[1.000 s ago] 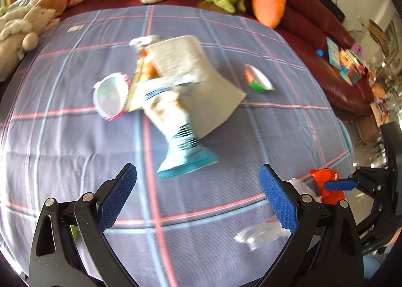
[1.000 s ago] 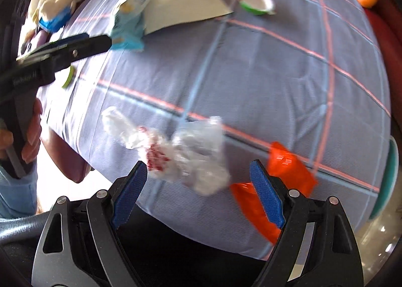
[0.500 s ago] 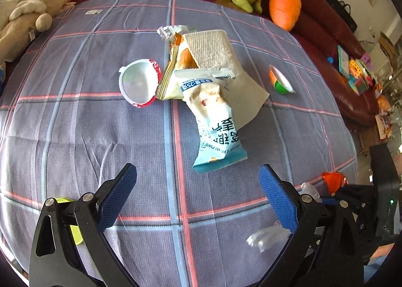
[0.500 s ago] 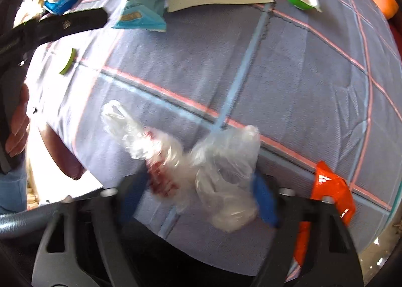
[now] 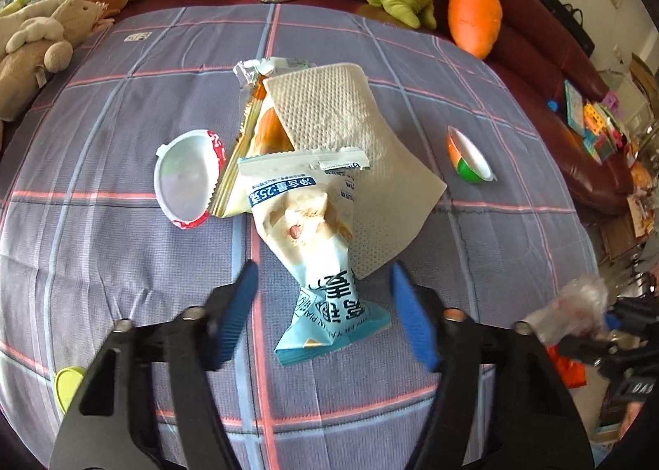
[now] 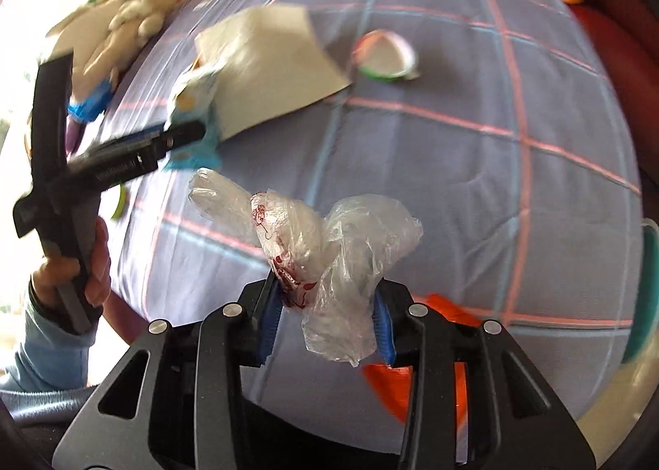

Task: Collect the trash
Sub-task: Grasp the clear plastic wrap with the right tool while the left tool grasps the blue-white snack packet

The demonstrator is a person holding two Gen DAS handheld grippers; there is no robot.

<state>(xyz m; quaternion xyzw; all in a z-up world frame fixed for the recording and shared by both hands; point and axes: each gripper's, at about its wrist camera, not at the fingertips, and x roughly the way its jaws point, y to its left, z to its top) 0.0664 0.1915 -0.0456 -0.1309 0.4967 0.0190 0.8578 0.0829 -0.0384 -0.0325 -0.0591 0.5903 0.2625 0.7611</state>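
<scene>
Left wrist view: left claw (image 5: 325, 313) half wide, jaws closing, straddling the lower end of a crumpled pale-blue and white snack wrapper (image 5: 317, 264); blue pads not touching it. Wrapper flat on the tabletop (image 5: 103, 231) under a lilac checked cloth, overlapping a cream embossed paper napkin (image 5: 354, 148) and a yellow foil packet (image 5: 251, 140). White round foil lid with red rim (image 5: 189, 179) just left of the pile; orange-and-green jelly cup (image 5: 469, 159) well to the right. Plush toys along a dark red sofa (image 5: 535, 41) behind.

Right wrist view: right claw (image 6: 327, 315) narrow, jaws closing, pads pressing a crumpled clear plastic bag with red print (image 6: 313, 239), raised clear of the cloth. Orange plastic scrap (image 6: 445, 309) on the cloth below.
</scene>
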